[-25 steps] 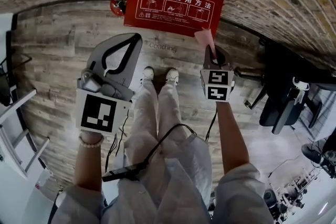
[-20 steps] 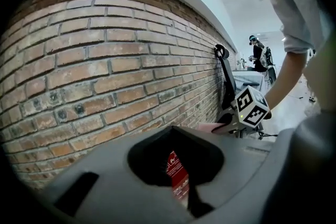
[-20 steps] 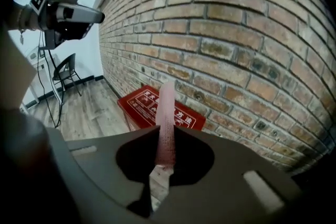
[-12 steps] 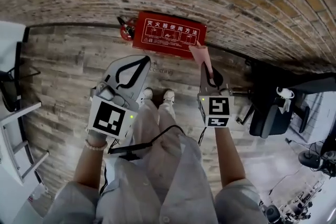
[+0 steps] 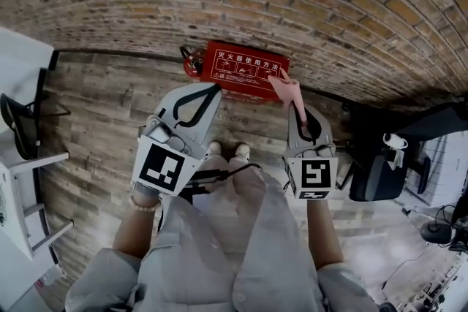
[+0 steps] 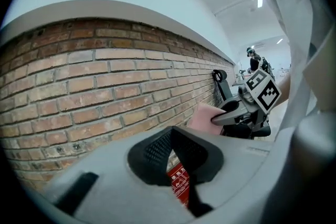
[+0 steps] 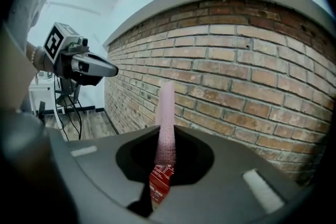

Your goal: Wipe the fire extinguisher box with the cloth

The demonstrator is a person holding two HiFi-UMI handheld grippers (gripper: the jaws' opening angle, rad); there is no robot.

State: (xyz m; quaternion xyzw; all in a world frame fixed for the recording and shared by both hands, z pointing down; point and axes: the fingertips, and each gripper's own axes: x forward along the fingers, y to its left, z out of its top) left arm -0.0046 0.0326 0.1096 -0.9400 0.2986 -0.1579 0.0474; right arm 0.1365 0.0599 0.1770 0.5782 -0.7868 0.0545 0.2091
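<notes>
The red fire extinguisher box lies on the wooden floor against the brick wall, with white print on its lid. My right gripper is shut on a pink cloth, whose free end overlaps the box's right corner in the head view. The cloth stands upright between the jaws, with the box below it. My left gripper is shut on nothing and points at the box's left part. Through its jaw loop a strip of the box shows.
A red extinguisher lies left of the box. A black office chair stands at the right; a white rack and a dark chair stand at the left. The person's shoes are just short of the box.
The head view has pulled back and tilted up, so the box looks smaller and more wall shows. Both grippers stay aimed at the box. The cloth stays held.
</notes>
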